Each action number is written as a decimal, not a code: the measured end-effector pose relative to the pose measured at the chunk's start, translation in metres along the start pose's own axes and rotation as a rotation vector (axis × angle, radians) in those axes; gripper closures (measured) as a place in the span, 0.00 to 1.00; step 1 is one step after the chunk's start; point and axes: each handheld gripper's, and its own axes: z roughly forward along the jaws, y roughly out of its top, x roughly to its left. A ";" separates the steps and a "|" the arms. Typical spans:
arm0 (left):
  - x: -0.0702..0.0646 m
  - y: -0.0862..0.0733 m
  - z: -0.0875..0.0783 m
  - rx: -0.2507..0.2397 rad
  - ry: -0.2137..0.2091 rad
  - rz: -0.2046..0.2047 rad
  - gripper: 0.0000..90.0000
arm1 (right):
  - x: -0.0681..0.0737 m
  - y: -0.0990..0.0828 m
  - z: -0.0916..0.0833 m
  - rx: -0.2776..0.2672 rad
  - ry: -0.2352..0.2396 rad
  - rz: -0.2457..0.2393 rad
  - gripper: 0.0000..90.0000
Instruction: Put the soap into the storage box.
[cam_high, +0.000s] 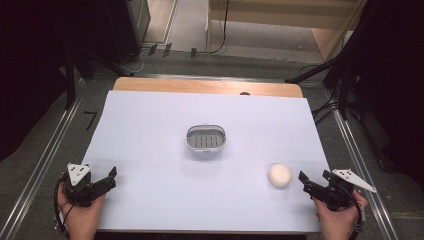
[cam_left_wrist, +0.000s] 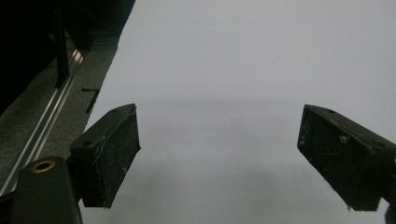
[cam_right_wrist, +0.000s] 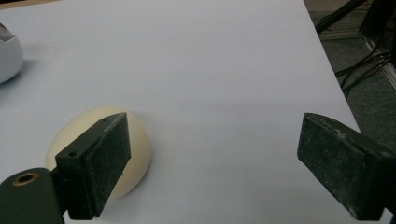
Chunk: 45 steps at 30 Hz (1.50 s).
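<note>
I see the cream-coloured round soap (cam_high: 279, 175) lying free on the white tabletop (cam_high: 165, 200), toward the near right part of it. It sits by itself, touching nothing but the surface under it. In the right gripper view the soap (cam_right_wrist: 135, 140) shows partly behind the left-hand jaw of that view, off to the side of the gap and not inside it.

Just beside the soap, on its right in the high view, I have the right hand-held gripper (cam_high: 314, 181), pointed toward it with its jaws spread apart and nothing between them; the right gripper view (cam_right_wrist: 212, 163) gives me bare tabletop in the gap. The tips look close to the soap without touching it, though from above I cannot be quite sure of the gap.

Farther out, near the middle of the tabletop and well apart from the soap, stands the small oval soap dish (cam_high: 206, 138) with a slotted grey insert. Its rounded white edge (cam_right_wrist: 8, 58) peeks in at the left border of the right gripper view.

At the near left corner I hold the left hand-held gripper (cam_high: 111, 176), far from both things. Its jaws stand wide apart over plain tabletop (cam_left_wrist: 217, 149), gripping nothing.
</note>
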 end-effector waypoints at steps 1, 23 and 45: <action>0.000 0.000 0.000 0.000 0.000 0.000 0.16 | 0.000 0.000 0.000 -0.003 0.004 -0.003 0.11; 0.000 0.001 0.001 0.012 -0.038 0.019 0.16 | 0.030 0.002 0.012 0.069 0.070 -0.071 0.06; 0.000 0.001 0.003 0.026 -0.051 0.028 0.16 | 0.056 -0.003 0.033 0.129 0.099 -0.103 0.06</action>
